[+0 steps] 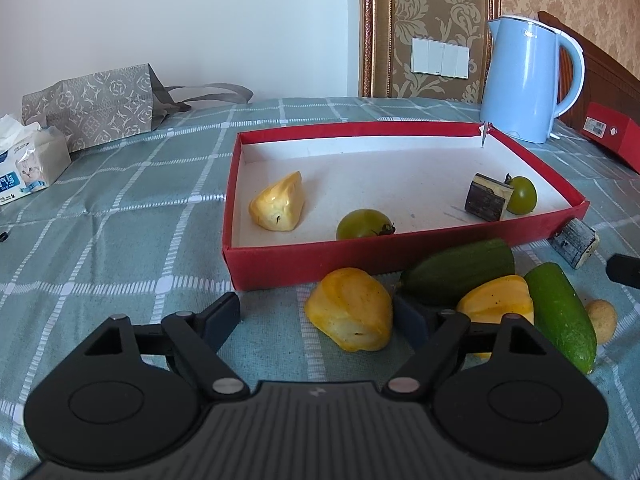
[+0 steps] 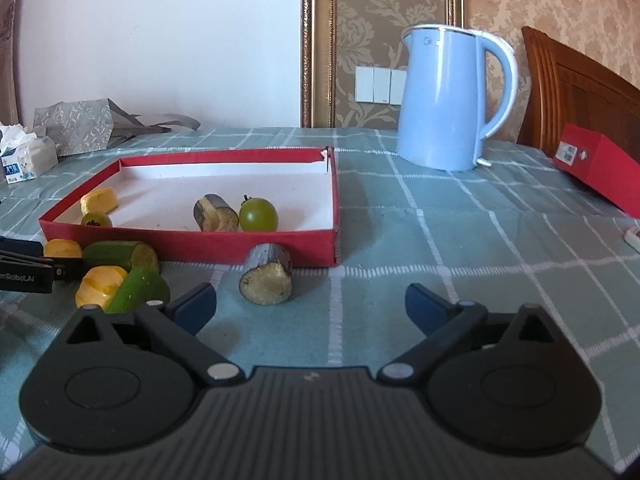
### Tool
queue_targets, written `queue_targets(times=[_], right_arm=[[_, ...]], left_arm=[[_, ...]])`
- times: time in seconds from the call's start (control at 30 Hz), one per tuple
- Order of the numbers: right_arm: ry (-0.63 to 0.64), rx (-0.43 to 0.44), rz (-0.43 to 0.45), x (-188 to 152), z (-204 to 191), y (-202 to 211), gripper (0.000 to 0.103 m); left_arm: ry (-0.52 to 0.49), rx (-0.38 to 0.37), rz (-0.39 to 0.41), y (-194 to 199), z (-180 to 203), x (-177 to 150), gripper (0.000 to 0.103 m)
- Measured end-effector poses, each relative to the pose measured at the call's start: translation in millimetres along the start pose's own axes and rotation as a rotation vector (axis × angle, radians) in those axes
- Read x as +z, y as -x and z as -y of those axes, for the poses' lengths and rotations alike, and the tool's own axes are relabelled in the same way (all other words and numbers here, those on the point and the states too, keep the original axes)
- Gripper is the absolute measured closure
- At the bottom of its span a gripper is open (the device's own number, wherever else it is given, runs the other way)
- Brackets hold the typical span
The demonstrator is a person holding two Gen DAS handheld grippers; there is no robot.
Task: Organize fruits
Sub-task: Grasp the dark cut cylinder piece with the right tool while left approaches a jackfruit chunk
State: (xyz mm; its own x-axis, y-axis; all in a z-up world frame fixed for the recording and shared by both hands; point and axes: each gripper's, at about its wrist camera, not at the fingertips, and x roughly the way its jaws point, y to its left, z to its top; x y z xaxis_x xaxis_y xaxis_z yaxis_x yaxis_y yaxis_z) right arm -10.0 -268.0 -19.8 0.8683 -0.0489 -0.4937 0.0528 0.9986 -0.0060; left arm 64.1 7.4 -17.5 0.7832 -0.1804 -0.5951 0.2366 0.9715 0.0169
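The red tray [image 1: 400,264] is already holding four pieces: a yellow chunk [image 1: 278,204] near its left wall, two green tomatoes and an aubergine stub [image 1: 488,197]; the rest are lying on the tablecloth [image 1: 120,216] along its front wall. The left gripper [image 1: 320,316] is standing open around a yellow piece [image 1: 352,308]; the right gripper [image 2: 310,306], wide open and empty, is facing an aubergine piece [image 2: 267,278] against that wall.
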Motion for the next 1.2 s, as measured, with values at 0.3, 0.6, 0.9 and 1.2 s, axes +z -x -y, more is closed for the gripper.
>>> queue_targets(times=[0.3, 0.6, 0.9, 1.2], right_arm=[[0.019, -0.002, -0.053, 18, -9, -34, 0.021], [0.075, -0.011, -0.109, 16, -21, -52, 0.023], [0.061, 0.05, -0.108, 20, -24, -56, 0.071], [0.059, 0.036, -0.09, 20, -25, -52, 0.071]], left_arm=[[0.0, 0.001, 0.0, 0, 0, 0, 0.019], [0.0, 0.001, -0.006, -1, -1, -1, 0.014], [0.002, 0.005, -0.002, -1, -1, -1, 0.019], [-0.012, -0.018, 0.019, 4, 1, -1, 0.041]])
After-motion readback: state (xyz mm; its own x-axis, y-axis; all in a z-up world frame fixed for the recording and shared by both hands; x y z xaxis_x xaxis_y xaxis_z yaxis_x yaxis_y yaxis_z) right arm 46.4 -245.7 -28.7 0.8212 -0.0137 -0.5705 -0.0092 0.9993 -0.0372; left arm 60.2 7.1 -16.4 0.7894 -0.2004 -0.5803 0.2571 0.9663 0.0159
